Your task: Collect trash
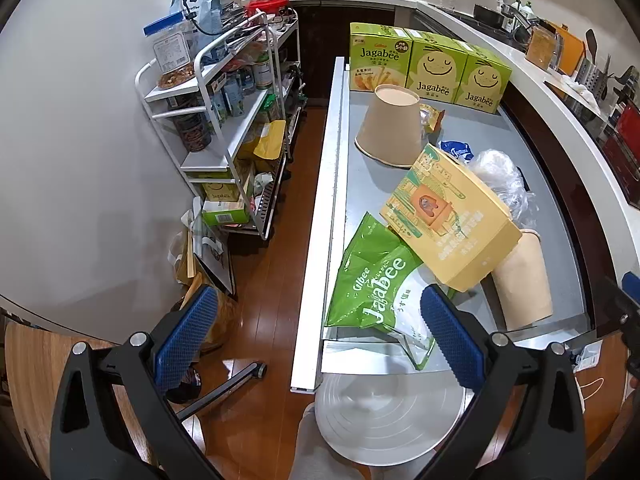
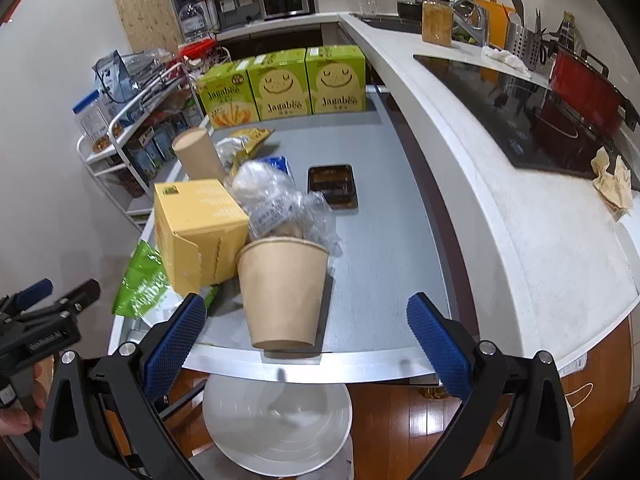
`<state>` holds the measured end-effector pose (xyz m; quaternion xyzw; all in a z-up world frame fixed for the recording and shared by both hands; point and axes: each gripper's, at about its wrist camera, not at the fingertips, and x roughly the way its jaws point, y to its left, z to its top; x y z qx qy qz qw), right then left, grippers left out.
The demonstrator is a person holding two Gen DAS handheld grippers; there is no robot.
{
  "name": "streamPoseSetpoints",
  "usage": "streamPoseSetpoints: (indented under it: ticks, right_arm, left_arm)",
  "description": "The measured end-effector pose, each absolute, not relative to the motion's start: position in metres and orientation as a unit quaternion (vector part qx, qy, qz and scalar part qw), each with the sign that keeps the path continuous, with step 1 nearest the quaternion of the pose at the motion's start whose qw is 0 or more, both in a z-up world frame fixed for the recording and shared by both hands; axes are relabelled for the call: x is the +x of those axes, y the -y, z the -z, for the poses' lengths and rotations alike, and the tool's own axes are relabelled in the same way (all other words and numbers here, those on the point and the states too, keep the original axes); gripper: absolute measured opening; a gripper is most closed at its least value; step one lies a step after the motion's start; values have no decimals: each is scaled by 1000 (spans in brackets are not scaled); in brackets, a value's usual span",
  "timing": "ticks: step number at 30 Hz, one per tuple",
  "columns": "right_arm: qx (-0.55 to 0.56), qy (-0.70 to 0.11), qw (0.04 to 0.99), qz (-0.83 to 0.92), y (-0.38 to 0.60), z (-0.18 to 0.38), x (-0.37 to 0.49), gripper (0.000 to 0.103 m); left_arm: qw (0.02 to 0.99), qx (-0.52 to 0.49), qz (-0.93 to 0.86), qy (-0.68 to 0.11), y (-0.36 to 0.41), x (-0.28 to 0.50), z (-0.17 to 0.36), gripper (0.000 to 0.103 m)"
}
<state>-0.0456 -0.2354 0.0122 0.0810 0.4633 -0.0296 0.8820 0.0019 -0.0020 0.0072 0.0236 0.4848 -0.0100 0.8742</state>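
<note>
On the grey table (image 2: 384, 216) in front of me the trash lies bunched toward the left and near edge: an upright brown paper cup (image 2: 282, 292) stands closest to my right gripper (image 2: 306, 336), with crumpled clear plastic (image 2: 280, 200) spilling over its rim from behind. Just beside that cup, touching it on the left, sits a yellow carton (image 2: 196, 228), and under the carton's near corner lies a green Jagabee bag (image 2: 140, 280), which reaches the table's front edge. From the left wrist view the yellow carton (image 1: 448, 216) tilts across the green Jagabee bag (image 1: 376, 280), and a second paper cup (image 1: 390, 124) stands upside down farther back. A dark plastic tray (image 2: 332, 184) lies alone near the middle of the table, apart from the pile. Three green Jagabee boxes (image 2: 280, 84) stand in a row along the far edge. My right gripper is spread wide, holding nothing, its blue pads on either side of the near cup but short of it. My left gripper (image 1: 316, 336) is likewise wide open and empty, hovering at the table's left front corner, one pad over the wooden floor (image 1: 272, 280), the other over the bag. Below the table edge I see a round white bin (image 2: 276, 424).
</note>
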Motion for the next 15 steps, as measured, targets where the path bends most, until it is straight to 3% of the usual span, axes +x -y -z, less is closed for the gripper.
streamPoseSetpoints:
  ticks: [15]
  right_arm:
    - [81,-486,870,29,236,6,-47,99]
  left_arm:
    - [868,21,0,-496,-4,2,5,102]
